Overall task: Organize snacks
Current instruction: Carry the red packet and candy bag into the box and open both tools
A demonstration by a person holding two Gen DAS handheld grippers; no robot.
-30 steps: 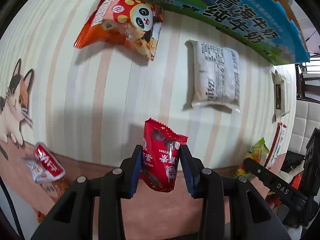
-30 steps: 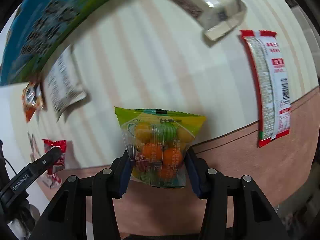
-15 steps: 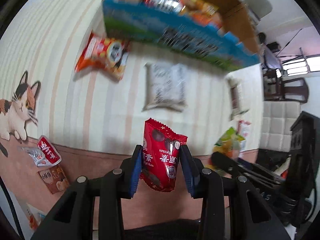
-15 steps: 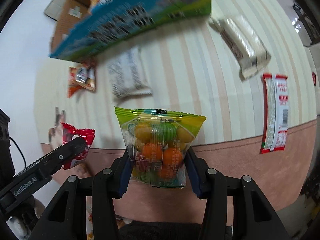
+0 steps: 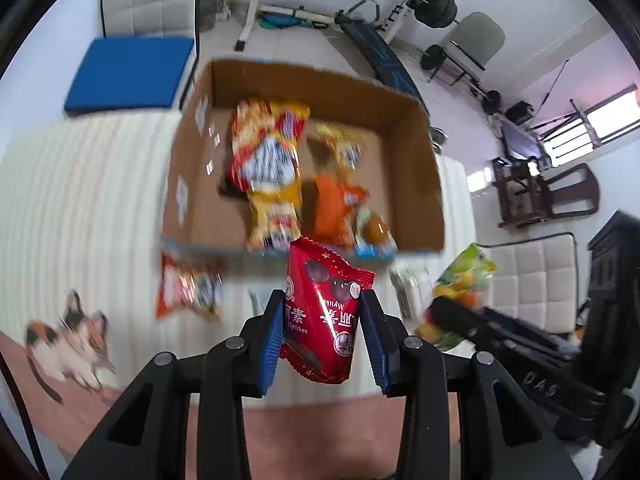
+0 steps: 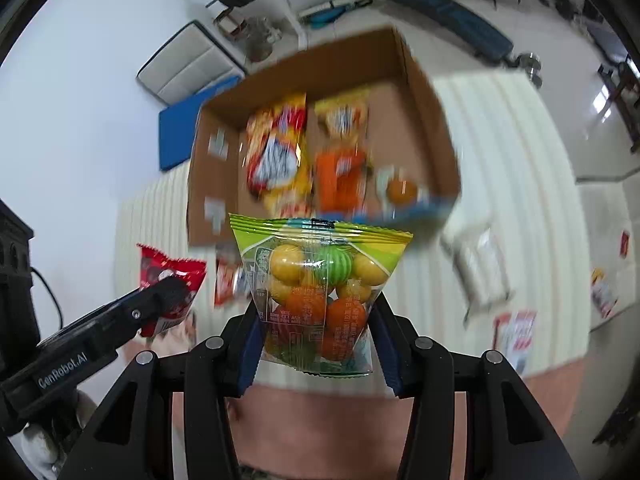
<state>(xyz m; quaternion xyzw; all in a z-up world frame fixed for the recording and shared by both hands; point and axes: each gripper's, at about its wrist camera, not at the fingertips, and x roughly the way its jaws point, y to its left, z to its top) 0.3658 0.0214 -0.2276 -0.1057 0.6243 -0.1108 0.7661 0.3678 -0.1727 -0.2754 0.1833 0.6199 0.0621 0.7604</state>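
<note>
Pinching a red snack packet [image 5: 324, 312] by its lower half, the left gripper [image 5: 324, 316] has its blue pads pressed flat on both side edges, and the packet stands upright between them. The right gripper [image 6: 316, 308] likewise clamps a clear bag of round fruit-coloured candies [image 6: 320, 280], its pads set against the lower sides and the green sealed top sticking up past the fingertips.

Both packs look light and soft. The foil of the red one is probably slick, so a grip on its flat body should hold better than one on the crimped seam. The candy bag is lumpier and looks the heavier of the two; its loose balls can shift, so squeezing low across the filled part, as now, seems sounder than holding the thin seal.

Beyond the fingertips of both grippers lies an open cardboard box [image 5: 420, 128] on the striped tablecloth [image 5: 80, 200], already holding a yellow-red bag [image 5: 266, 160] and an orange bag [image 5: 332, 204]. Just short of the box, left of the left gripper's fingers, an orange-red panda packet [image 5: 188, 284] lies on the cloth.
</note>
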